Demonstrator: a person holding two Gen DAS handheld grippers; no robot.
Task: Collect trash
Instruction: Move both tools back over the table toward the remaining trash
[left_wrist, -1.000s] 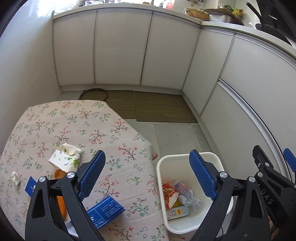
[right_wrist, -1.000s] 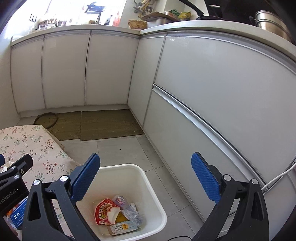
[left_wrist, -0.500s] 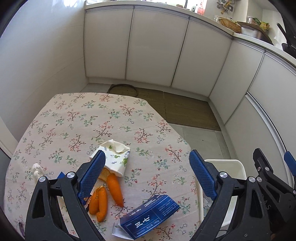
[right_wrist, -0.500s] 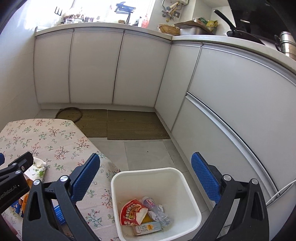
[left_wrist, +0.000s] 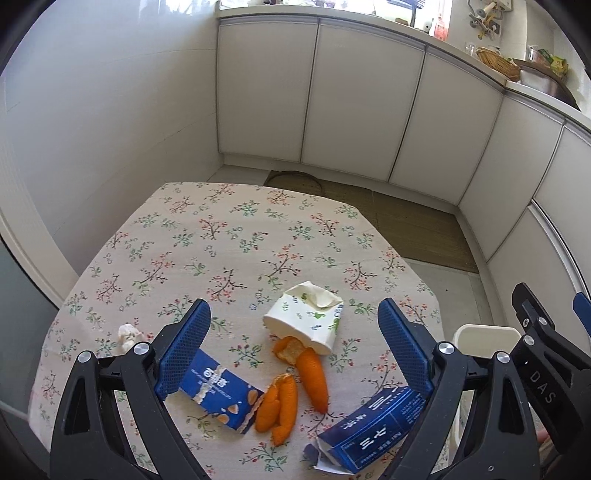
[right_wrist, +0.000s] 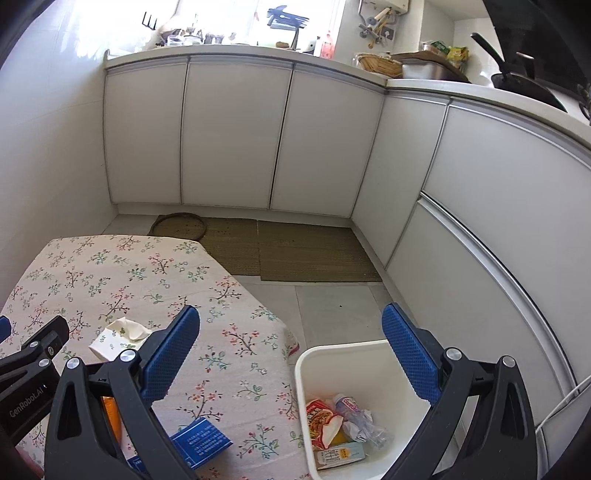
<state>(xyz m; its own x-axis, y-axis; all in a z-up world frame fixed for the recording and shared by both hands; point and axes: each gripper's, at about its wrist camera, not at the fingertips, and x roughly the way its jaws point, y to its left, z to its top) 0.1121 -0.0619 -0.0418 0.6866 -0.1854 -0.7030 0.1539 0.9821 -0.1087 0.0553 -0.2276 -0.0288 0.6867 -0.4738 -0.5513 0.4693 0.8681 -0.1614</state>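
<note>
Left gripper (left_wrist: 293, 347) swung over table (left_wrist: 236, 236), bin (right_wrist: 332, 354) alongside

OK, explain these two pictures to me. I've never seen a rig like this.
There is no robot here: a person holds a two-finger gripper in each hand, each with a camera looking along its blue-padded fingers. One picture is from the left gripper, the other from the right gripper. Both are open and hold nothing. The left view shows a flowered table with trash: a tissue pack, orange peels, a blue wrapper, a blue carton and a crumpled scrap. The right view shows a white bin beside the table, already holding some rubbish.
</note>
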